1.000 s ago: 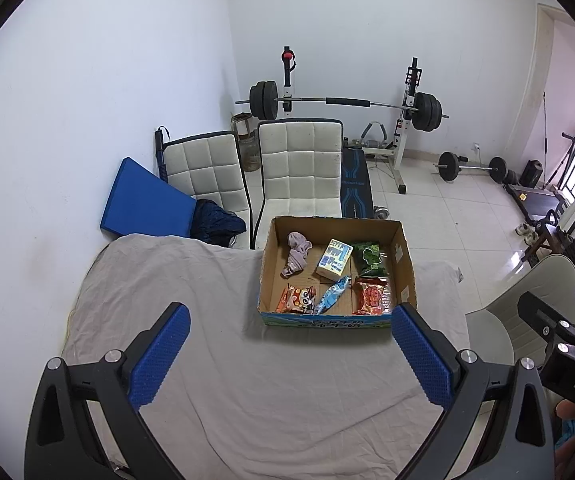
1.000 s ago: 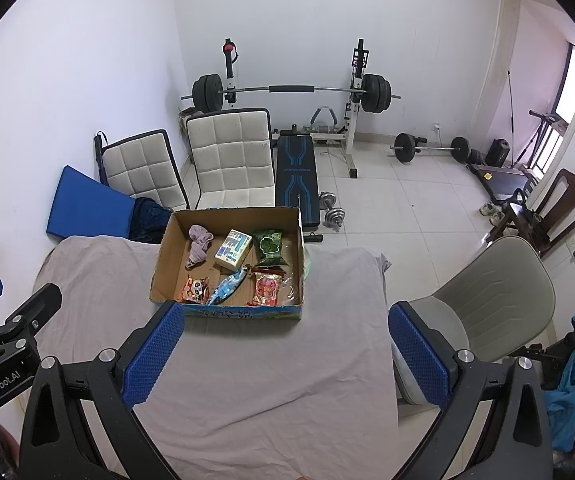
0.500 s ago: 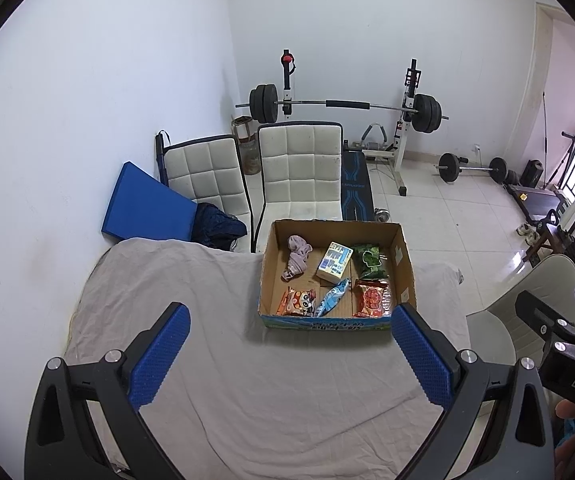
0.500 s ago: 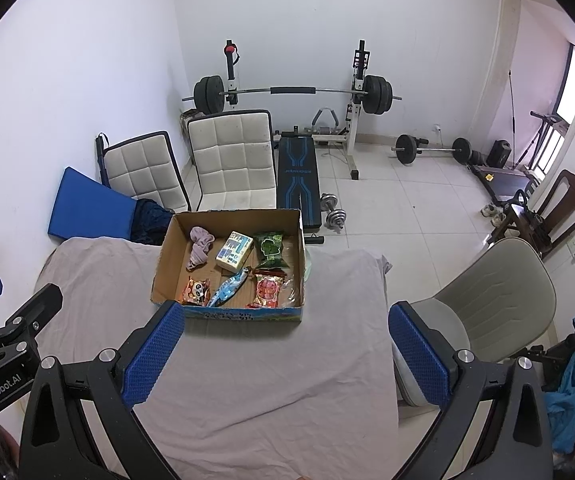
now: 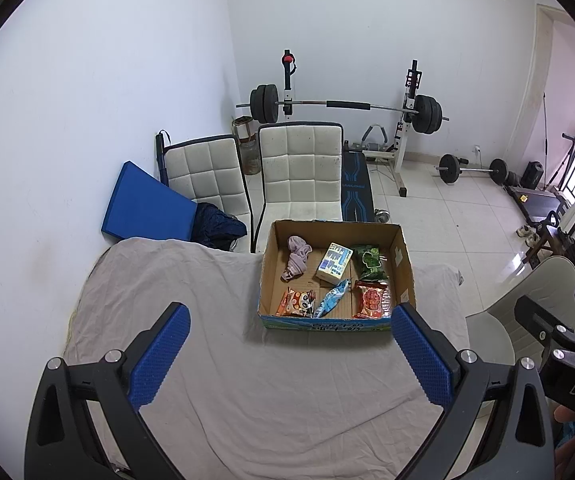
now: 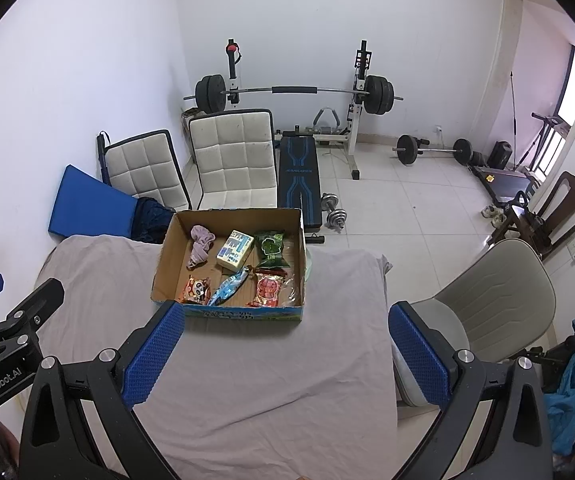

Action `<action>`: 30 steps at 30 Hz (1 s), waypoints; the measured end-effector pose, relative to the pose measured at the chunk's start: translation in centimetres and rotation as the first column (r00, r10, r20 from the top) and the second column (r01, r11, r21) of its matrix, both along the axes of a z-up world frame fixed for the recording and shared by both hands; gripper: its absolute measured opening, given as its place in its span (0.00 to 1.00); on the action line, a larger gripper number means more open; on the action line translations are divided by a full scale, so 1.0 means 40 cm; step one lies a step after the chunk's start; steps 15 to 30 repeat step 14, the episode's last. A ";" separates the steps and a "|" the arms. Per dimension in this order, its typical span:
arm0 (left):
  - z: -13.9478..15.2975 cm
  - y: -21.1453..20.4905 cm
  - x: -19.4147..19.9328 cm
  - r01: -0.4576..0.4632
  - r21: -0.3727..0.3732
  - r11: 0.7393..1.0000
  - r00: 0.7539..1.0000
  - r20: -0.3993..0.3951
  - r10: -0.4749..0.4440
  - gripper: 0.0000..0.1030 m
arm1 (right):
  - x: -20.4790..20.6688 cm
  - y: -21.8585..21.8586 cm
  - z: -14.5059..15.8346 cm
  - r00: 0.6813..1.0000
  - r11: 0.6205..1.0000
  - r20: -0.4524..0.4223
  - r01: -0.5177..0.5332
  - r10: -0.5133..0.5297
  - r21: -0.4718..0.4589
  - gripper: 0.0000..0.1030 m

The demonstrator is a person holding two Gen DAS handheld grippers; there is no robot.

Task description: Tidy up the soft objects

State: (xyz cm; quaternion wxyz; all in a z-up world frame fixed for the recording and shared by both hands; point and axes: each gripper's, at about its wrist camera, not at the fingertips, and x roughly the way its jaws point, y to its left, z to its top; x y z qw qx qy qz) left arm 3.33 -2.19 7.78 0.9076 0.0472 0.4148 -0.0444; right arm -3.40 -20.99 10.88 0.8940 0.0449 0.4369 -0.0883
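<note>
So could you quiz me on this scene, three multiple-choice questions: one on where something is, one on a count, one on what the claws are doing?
1. Where does the pink cloth lie in the cardboard box?
A. far left corner
B. near right corner
C. outside, on the sheet

2. How many items are in the box?
A. three
B. six
C. nine

3. What state are the left claw and right claw in?
A. both open, holding nothing
B. both shut on a packet
C. one holds the cloth

Answers: 1 A, the cloth sits by the far left wall. 2 B, a cloth, a white carton and four packets. 3 A, blue fingers stand wide apart above the bare grey sheet.
</note>
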 end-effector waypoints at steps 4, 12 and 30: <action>0.002 -0.001 -0.001 -0.002 -0.003 1.000 1.000 0.005 0.002 1.00 | 0.004 -0.001 0.001 1.000 1.000 0.002 0.000 0.000 -0.006 1.00; 0.003 0.002 0.001 -0.004 -0.005 1.000 1.000 0.007 0.004 1.00 | 0.005 -0.003 0.002 1.000 1.000 0.003 0.001 -0.001 -0.003 1.00; 0.003 0.002 0.001 -0.006 -0.002 1.000 1.000 0.008 0.006 1.00 | 0.004 -0.002 0.003 1.000 1.000 0.003 -0.001 0.001 0.000 1.00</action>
